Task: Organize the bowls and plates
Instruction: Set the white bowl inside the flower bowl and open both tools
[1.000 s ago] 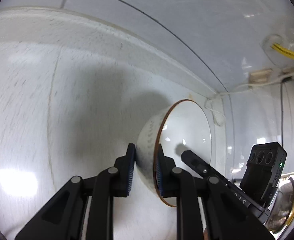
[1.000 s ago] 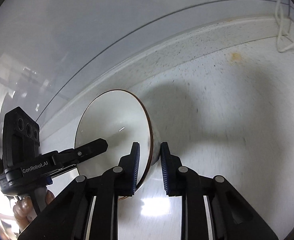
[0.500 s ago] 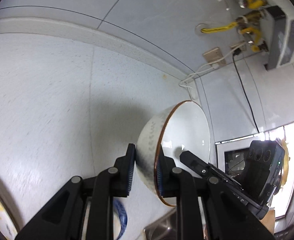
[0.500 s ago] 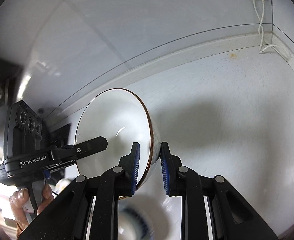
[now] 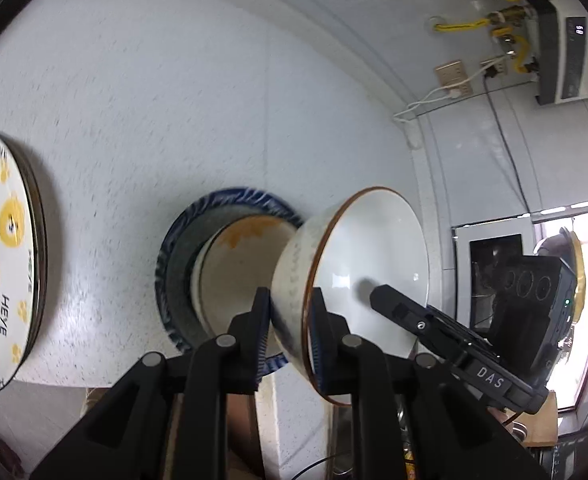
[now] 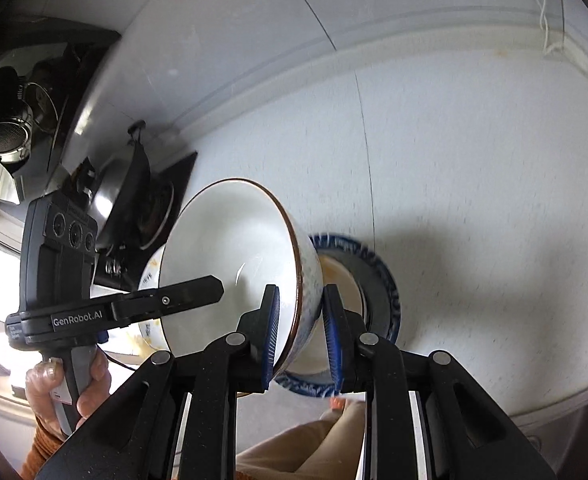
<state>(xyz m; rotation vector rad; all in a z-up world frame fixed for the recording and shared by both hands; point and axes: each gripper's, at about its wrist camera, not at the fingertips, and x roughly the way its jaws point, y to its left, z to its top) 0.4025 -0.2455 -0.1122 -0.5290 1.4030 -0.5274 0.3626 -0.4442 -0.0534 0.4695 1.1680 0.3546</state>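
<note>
Both the left hand-held gripper (image 5: 290, 334) and the right hand-held gripper (image 6: 301, 332) clamp opposite rims of a glossy white bowl (image 5: 357, 276), held in the air above the speckled desk (image 5: 174, 100). It is not yet nested in the cream bowl (image 5: 234, 276) on the blue-rimmed plate (image 5: 174, 264); the paw-print plates (image 5: 2, 256) sit apart.

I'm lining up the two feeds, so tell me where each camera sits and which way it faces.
Left wrist: on the left gripper, looking down at the counter; its fingers clamp the white bowl; right gripper opposite.
Right wrist: on the right gripper, looking down at the counter; it clamps the bowl's other rim; a hand holds the left gripper.
Shared: bowl, blue-rimmed plate.
</note>
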